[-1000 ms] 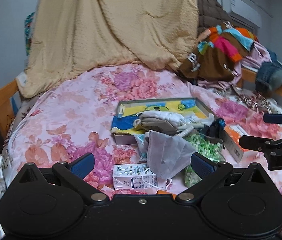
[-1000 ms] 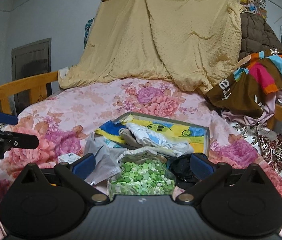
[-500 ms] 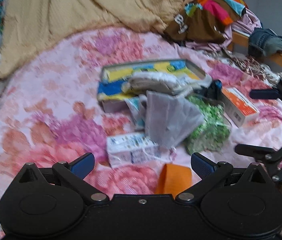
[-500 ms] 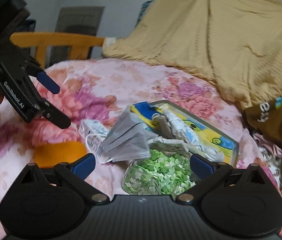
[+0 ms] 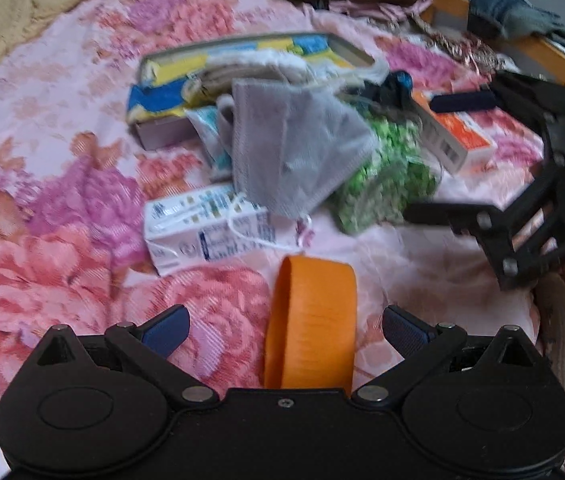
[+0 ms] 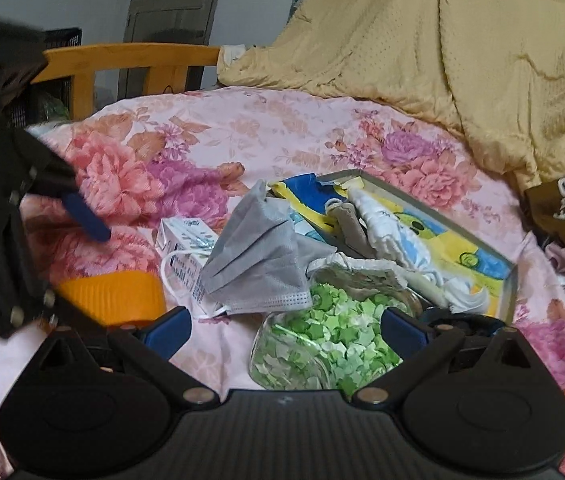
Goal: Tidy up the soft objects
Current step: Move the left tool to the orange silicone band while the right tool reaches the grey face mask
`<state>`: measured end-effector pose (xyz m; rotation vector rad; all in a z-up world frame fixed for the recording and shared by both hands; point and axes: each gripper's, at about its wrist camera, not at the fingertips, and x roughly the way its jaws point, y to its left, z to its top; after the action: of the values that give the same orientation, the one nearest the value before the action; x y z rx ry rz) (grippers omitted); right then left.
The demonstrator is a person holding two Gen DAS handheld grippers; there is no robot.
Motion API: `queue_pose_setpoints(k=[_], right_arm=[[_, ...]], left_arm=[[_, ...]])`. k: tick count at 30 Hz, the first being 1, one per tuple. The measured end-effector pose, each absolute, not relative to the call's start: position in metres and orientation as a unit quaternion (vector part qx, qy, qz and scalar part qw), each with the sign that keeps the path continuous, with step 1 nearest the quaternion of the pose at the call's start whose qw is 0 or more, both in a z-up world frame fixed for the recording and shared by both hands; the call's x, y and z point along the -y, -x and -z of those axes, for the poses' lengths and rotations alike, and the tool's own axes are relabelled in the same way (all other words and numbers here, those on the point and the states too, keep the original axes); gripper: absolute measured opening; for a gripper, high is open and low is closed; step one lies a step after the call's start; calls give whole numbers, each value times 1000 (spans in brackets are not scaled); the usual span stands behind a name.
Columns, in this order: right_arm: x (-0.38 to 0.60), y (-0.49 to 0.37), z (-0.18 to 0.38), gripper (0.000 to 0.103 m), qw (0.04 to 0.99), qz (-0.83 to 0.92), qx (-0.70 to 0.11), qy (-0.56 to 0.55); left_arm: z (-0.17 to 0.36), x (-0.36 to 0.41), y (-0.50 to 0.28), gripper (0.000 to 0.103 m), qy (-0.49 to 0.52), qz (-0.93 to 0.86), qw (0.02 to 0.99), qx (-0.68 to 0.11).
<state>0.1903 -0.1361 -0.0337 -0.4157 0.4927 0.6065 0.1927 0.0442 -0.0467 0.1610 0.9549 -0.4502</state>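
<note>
Left wrist view: left hand-held gripper (image 5: 285, 326) spread wide around the orange ring (image 5: 310, 332); right hand-held gripper (image 6: 285, 326) likewise agape over the green-filled bag (image 6: 322, 340)

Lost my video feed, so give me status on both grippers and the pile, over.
Left gripper open, orange ring between the jaws. Right gripper open over bag of green bits. Grey mask untouched, draped on carton.

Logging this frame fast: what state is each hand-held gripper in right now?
Left hand-held gripper: open, holding nothing; an orange ring stands between its fingers.
Right hand-held gripper: open, holding nothing, over the bag of green bits.
</note>
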Motion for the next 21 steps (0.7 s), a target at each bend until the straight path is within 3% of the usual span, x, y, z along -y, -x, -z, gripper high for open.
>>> queue_pose_setpoints(k=[9, 16, 21], right_arm=[[136, -221, 32, 103, 903, -319, -252, 137], [124, -228, 34, 101, 900, -332, -249, 133], [120, -232, 35, 89, 893, -353, -253, 119]], left_arm=[[68, -33, -197, 99, -99, 227, 826, -506], [65, -31, -194, 81, -112, 230, 828, -499], [64, -32, -195, 68, -112, 229, 832, -492]])
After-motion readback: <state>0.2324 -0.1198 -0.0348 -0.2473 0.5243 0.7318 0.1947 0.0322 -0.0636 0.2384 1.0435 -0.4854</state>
